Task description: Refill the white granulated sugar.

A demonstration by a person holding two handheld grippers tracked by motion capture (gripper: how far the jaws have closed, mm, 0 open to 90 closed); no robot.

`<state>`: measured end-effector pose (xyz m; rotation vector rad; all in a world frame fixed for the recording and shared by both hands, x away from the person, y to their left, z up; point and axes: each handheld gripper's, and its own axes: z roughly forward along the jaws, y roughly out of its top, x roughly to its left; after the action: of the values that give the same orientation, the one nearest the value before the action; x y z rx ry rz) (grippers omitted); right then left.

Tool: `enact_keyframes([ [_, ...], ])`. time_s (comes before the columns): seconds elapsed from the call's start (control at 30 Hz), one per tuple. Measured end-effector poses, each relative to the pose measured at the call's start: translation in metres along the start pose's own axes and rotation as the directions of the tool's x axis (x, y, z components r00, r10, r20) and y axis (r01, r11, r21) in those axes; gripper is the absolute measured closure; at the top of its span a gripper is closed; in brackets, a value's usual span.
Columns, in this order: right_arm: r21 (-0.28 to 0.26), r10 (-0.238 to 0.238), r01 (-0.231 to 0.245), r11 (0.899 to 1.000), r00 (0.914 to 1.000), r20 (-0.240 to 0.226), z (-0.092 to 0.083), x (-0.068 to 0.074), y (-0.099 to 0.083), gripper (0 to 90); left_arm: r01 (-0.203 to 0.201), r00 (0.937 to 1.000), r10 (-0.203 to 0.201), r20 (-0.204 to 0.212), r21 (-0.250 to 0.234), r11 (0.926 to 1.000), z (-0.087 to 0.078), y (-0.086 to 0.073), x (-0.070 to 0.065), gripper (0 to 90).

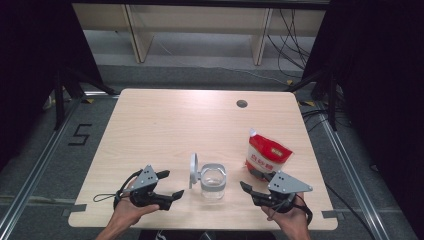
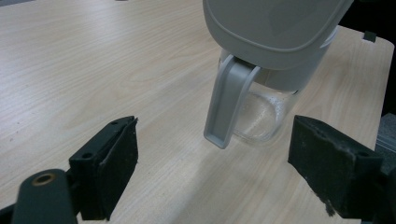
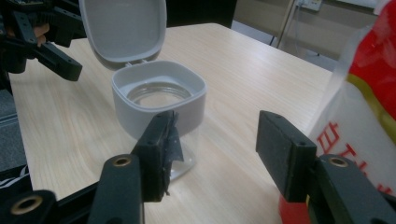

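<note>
A clear glass jar (image 1: 213, 184) with a grey collar stands near the table's front edge, its grey flip lid (image 1: 193, 170) swung up on its left side. My left gripper (image 1: 171, 184) rests just left of the jar, open, with nothing between its pads. In the left gripper view the jar (image 2: 261, 114) and its lid (image 2: 273, 25) sit just beyond the open left gripper (image 2: 210, 140). My right gripper (image 1: 250, 180) sits just right of the jar, open and empty. The right gripper view shows the jar (image 3: 159, 95) ahead and left of the right gripper (image 3: 217, 130), apart from the pads.
A red and white bag (image 1: 266, 156) stands right of the jar, close behind my right gripper, and also at the right gripper view's edge as the bag (image 3: 366, 88). The wooden table (image 1: 175, 125) has a round cable hole (image 1: 242, 103) at the back.
</note>
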<state>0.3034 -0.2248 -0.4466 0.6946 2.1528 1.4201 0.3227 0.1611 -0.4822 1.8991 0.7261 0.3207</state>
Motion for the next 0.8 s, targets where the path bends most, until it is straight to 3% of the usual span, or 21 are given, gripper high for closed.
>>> enact_keyframes([
  [0.03, 0.006, 0.020, -0.020, 1.000, 0.9998, 0.007, -0.002, 0.001, -0.001, 46.7, 0.012, 0.9999, -0.012, -0.003, 0.000, 0.9999, 0.000, 0.000, 0.000, 15.4],
  [0.07, -0.004, 0.003, -0.003, 1.000, 1.0000, 0.008, -0.004, -0.001, -0.002, 45.5, 0.029, 0.9995, -0.029, -0.009, 0.002, 0.9996, 0.000, -0.001, -0.001, 15.5],
  [0.27, 0.004, 0.048, -0.048, 0.999, 0.9973, 0.055, -0.019, -0.005, -0.010, 42.5, 0.013, 0.9999, -0.013, -0.011, 0.018, 0.9997, -0.001, -0.002, 0.000, 15.5],
  [0.3, -0.004, 0.053, -0.053, 0.999, 0.9969, 0.058, -0.021, -0.005, -0.011, 42.3, -0.016, 0.9998, 0.016, -0.010, 0.017, 0.9997, -0.002, -0.002, 0.002, 15.5],
  [0.33, 0.012, 0.049, -0.049, 0.999, 0.9966, 0.066, -0.025, -0.006, -0.013, 42.1, -0.004, 0.9998, 0.004, -0.017, 0.013, 0.9999, -0.002, -0.002, 0.001, 15.5],
  [0.4, 0.009, 0.068, -0.070, 0.998, 0.9932, 0.095, -0.030, -0.006, -0.016, 40.6, -0.019, 0.9997, 0.019, -0.015, 0.017, 0.9997, -0.002, -0.002, 0.003, 15.5],
  [0.43, 0.013, 0.076, -0.077, 0.997, 0.9935, 0.085, -0.031, -0.007, -0.018, 40.3, -0.024, 0.9996, 0.024, -0.016, 0.020, 0.9995, -0.002, -0.002, 0.003, 15.5],
  [0.5, 0.008, 0.054, -0.055, 0.998, 0.9917, 0.117, -0.035, -0.009, -0.020, 40.0, -0.016, 0.9998, 0.016, -0.015, 0.018, 0.9997, -0.001, -0.002, 0.003, 15.5],
  [0.57, 0.011, 0.084, -0.086, 0.996, 0.9886, 0.125, -0.040, -0.010, -0.023, 39.1, -0.007, 0.9999, 0.007, -0.012, 0.016, 0.9999, 0.000, -0.003, 0.002, 15.5],
  [0.6, 0.018, 0.123, -0.127, 0.992, 0.9827, 0.138, -0.044, -0.009, -0.025, 37.9, 0.012, 0.9998, -0.012, -0.014, 0.016, 0.9998, 0.000, -0.003, 0.001, 15.5],
  [0.63, 0.022, 0.145, -0.150, 0.988, 0.9771, 0.156, -0.046, -0.009, -0.026, 36.1, -0.012, 0.9998, 0.012, -0.017, 0.024, 0.9996, 0.000, -0.003, 0.003, 15.5],
  [0.67, 0.023, 0.128, -0.134, 0.991, 0.9790, 0.159, -0.048, -0.015, -0.028, 34.8, -0.018, 0.9997, 0.018, -0.015, 0.025, 0.9995, 0.000, -0.003, 0.003, 15.5],
  [0.73, 0.024, 0.169, -0.177, 0.984, 0.9652, 0.200, -0.051, -0.017, -0.032, 31.6, -0.014, 0.9998, 0.014, -0.014, 0.026, 0.9996, 0.000, -0.003, 0.003, 15.5],
  [0.77, 0.020, 0.145, -0.151, 0.988, 0.9696, 0.198, -0.051, -0.021, -0.033, 29.5, -0.013, 0.9999, 0.013, -0.011, 0.023, 0.9997, 0.001, -0.003, 0.003, 15.4],
  [0.8, 0.024, 0.152, -0.161, 0.987, 0.9668, 0.205, -0.051, -0.024, -0.035, 29.3, -0.014, 0.9999, 0.014, -0.006, 0.019, 0.9997, 0.001, -0.004, 0.003, 15.5],
])
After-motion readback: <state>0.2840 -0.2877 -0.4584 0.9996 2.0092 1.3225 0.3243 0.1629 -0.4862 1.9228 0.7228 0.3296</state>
